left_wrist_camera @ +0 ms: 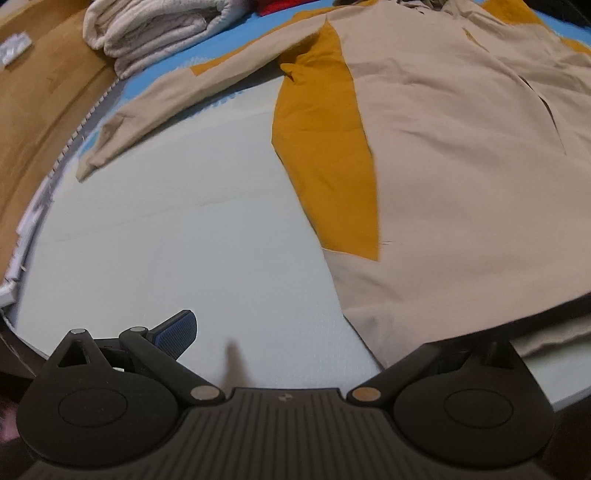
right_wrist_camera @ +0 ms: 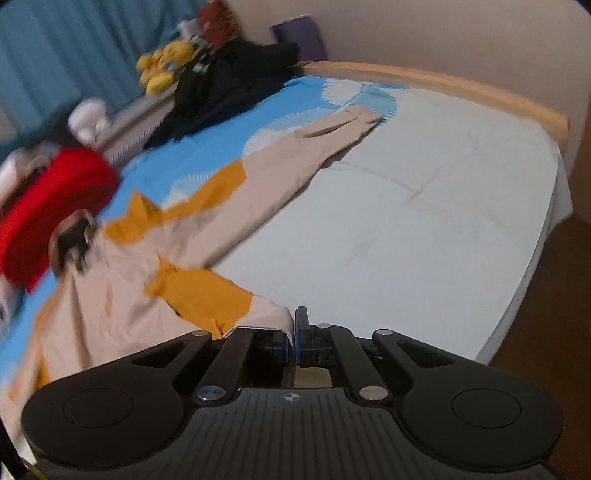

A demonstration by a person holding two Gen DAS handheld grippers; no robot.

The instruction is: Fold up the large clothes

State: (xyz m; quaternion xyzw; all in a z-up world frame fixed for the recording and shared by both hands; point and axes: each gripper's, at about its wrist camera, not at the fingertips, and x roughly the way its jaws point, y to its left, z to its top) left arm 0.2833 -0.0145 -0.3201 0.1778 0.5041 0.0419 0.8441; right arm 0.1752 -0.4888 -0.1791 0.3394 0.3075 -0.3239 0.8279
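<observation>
A large beige jacket with mustard panels (left_wrist_camera: 443,166) lies spread on the pale bed sheet (left_wrist_camera: 166,240). One sleeve (left_wrist_camera: 155,110) stretches out to the left. My left gripper (left_wrist_camera: 290,328) hovers at the jacket's near edge and stands open. Its blue-padded left finger (left_wrist_camera: 179,332) is over bare sheet, and the beige hem hides the right finger. In the right wrist view my right gripper (right_wrist_camera: 294,332) is shut on a beige corner of the jacket (right_wrist_camera: 273,314), lifted a little off the bed. The other sleeve (right_wrist_camera: 332,133) reaches away across the sheet (right_wrist_camera: 424,221).
A folded white blanket (left_wrist_camera: 155,33) sits at the bed's far left. A red garment (right_wrist_camera: 55,206), black clothes (right_wrist_camera: 229,85) and a yellow plush toy (right_wrist_camera: 162,66) lie along the far side. Wooden floor (left_wrist_camera: 44,92) borders the bed. The mattress drops off at its edge (right_wrist_camera: 546,221).
</observation>
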